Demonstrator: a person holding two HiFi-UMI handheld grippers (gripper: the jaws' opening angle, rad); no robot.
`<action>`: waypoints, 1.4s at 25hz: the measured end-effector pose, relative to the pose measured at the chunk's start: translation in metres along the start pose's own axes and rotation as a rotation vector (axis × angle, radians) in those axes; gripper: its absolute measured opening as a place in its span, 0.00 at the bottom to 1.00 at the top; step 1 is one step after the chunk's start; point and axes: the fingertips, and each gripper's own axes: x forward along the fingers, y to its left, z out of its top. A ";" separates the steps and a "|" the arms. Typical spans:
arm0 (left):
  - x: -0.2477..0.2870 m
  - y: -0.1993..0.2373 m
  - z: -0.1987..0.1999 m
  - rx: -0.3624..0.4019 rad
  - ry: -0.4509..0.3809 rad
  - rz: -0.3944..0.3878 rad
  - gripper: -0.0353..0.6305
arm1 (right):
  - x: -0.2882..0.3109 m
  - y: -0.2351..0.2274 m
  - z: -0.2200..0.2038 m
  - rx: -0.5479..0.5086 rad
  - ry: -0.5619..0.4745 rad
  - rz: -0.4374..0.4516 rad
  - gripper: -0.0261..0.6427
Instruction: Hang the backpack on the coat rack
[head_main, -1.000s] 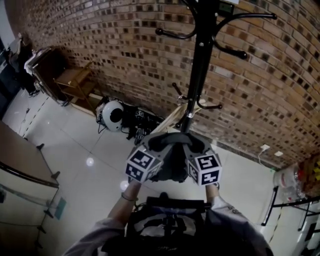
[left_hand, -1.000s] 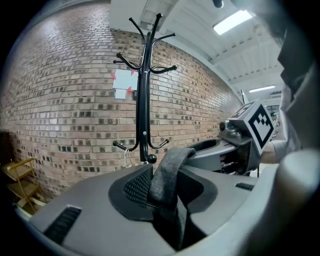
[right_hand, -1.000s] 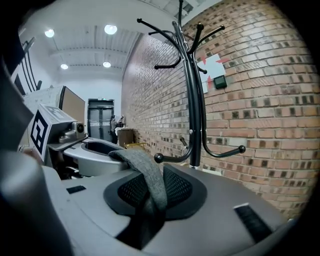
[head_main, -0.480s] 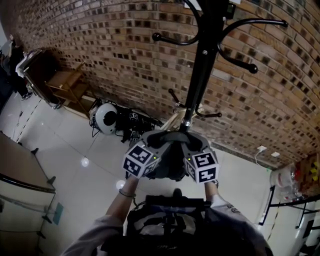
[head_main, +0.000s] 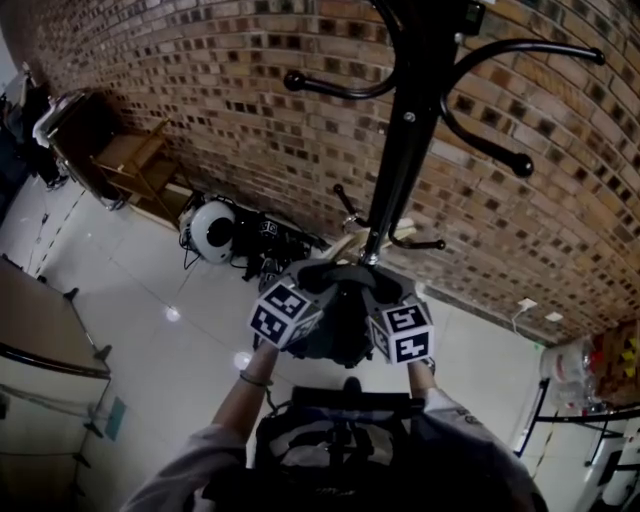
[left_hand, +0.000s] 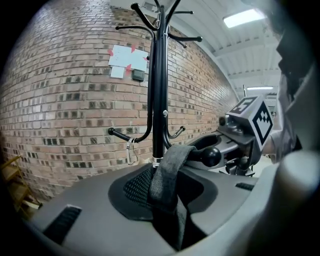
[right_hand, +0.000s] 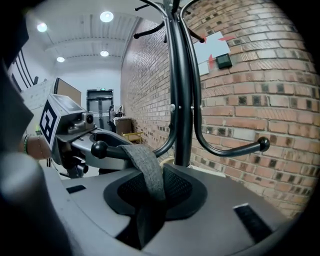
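**Backpack loop over a low hook of the rack**

Holds a grey moulded backpack (right_hand: 235, 200) up against a black metal coat rack (head_main: 400, 150) with both tools. Clamps its top from one side with the left gripper (head_main: 305, 325) and from the other with the right gripper (head_main: 385, 325), jaws clenched on the grey shell, marker cubes turned upward. Shows, in both gripper views, the grey woven hanging loop (left_hand: 167, 170) rising out of a dark mesh hollow (right_hand: 177, 190) in the bag's top and lying over a low black ball-tipped hook (left_hand: 210, 156), touching it just behind the ball. Puts the bag just in front of the rack's pole, before a red-brown brick wall (head_main: 200, 100). Has a white round helmet-like object (head_main: 213, 230) and a wooden stool (head_main: 135, 160) on the pale floor by that wall, beyond the far edge of a dark tabletop (head_main: 40, 320); places rack and backpack well apart from that tabletop, off its right edge
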 end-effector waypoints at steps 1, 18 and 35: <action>0.004 0.001 -0.002 -0.001 0.006 -0.003 0.25 | 0.002 -0.003 -0.002 0.011 0.004 0.003 0.18; 0.009 -0.009 -0.003 -0.013 -0.010 0.034 0.25 | -0.003 -0.002 -0.010 -0.090 0.024 -0.041 0.20; -0.070 -0.031 -0.039 -0.180 -0.070 0.083 0.06 | -0.056 0.045 -0.036 0.100 -0.048 -0.056 0.18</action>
